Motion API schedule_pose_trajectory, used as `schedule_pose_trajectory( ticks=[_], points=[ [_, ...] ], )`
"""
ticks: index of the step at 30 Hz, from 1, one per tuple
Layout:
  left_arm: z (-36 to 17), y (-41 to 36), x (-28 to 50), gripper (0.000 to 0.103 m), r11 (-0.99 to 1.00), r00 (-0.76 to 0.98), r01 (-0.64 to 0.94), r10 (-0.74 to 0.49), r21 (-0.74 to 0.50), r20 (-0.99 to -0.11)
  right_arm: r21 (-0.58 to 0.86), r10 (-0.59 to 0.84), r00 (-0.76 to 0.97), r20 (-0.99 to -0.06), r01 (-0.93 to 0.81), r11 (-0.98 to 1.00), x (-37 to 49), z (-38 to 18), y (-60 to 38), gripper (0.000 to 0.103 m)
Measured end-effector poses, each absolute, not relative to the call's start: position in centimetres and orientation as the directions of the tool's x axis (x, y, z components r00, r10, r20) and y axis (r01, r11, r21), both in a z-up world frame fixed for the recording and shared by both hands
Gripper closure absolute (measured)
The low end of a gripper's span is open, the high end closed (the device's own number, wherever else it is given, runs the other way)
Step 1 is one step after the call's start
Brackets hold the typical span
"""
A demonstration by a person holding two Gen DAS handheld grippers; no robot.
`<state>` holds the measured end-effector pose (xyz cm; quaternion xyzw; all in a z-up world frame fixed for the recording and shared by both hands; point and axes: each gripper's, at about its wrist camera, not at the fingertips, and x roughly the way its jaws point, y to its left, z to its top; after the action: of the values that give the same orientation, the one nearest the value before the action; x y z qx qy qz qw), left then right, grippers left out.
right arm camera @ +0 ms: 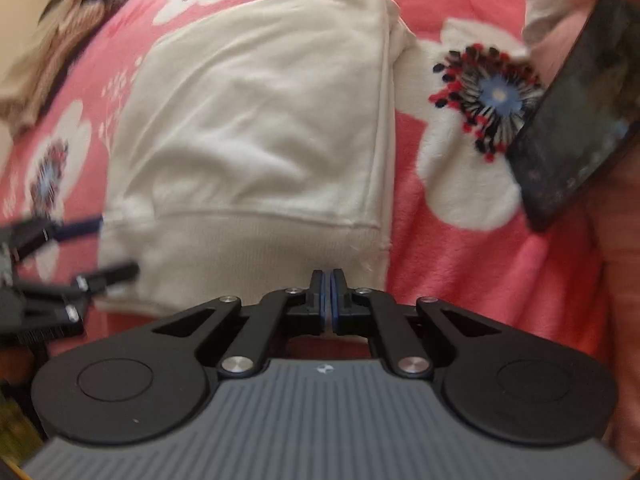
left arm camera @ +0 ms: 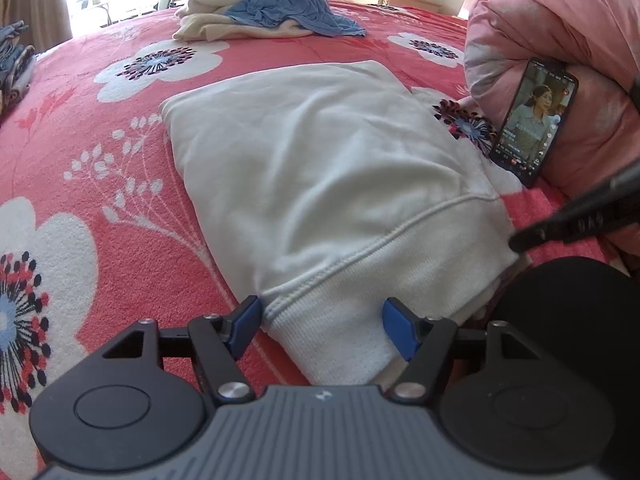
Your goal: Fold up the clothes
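A pink floral blanket (left arm camera: 100,184) is filling both frames, and a folded white sweatshirt (left arm camera: 320,168) is lying flat across the middle of it, its ribbed hem running toward the bottom of each view. At the upper right of the left view a rolled pink quilt (left arm camera: 560,40) is sitting on the blanket, with a phone (left arm camera: 534,120) leaning against it, screen lit. At the top centre a pile (left arm camera: 268,12) of blue and cream clothes is resting well apart from the sweatshirt, and more cloth is showing at the far left edge. The left gripper (left arm camera: 326,330) is standing wide, its blue pads (left arm camera: 244,320) sitting on either side of the hem's lower corner without closing on it. The right gripper (right arm camera: 329,300) is pressed closed at the bottom centre of its view, just below the hem; whether any cloth is caught between the pads cannot be told. That view is blurred, and the left gripper is showing at its left edge beside the hem.
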<state>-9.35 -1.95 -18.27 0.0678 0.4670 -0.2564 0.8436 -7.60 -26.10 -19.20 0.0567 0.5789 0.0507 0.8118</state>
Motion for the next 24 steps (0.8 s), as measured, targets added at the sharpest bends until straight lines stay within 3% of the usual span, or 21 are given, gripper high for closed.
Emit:
schedule_pose_trajectory(
  ticks=[9,12,15,22,24],
  points=[
    [-15.1,-1.3,-9.7,0.037,0.87,0.529,0.474,-0.403,-0.134,-0.747,0.132,0.093,0.415,-0.905,0.067,0.989,-8.4,-17.1,-27.8,0.096],
    [-16.1,-1.9,-9.1,0.037,0.864,0.481,0.474,-0.417,-0.171,-0.771,0.177,0.164,0.451,-0.878,-0.013,0.984,-7.7,-16.3,-25.8,0.096],
    [-18.0,-3.0,-9.2,0.036,0.863,0.441,0.488,-0.372,-0.129,-0.817,0.183,0.189,0.436,-0.88,-0.058,0.981,-6.6,-17.2,-24.5,0.096],
    [-17.9,-3.8,-9.8,0.021,0.844,0.433,0.527,-0.366,-0.099,-0.824,0.177,0.169,0.378,-0.91,-0.016,0.984,-6.2,-19.5,-23.9,0.097],
    [-17.8,-3.8,-9.7,0.008,0.843,0.417,0.523,-0.377,-0.121,-0.827,0.162,0.158,0.374,-0.914,-0.021,0.987,-6.3,-19.5,-23.6,0.097]
  ],
)
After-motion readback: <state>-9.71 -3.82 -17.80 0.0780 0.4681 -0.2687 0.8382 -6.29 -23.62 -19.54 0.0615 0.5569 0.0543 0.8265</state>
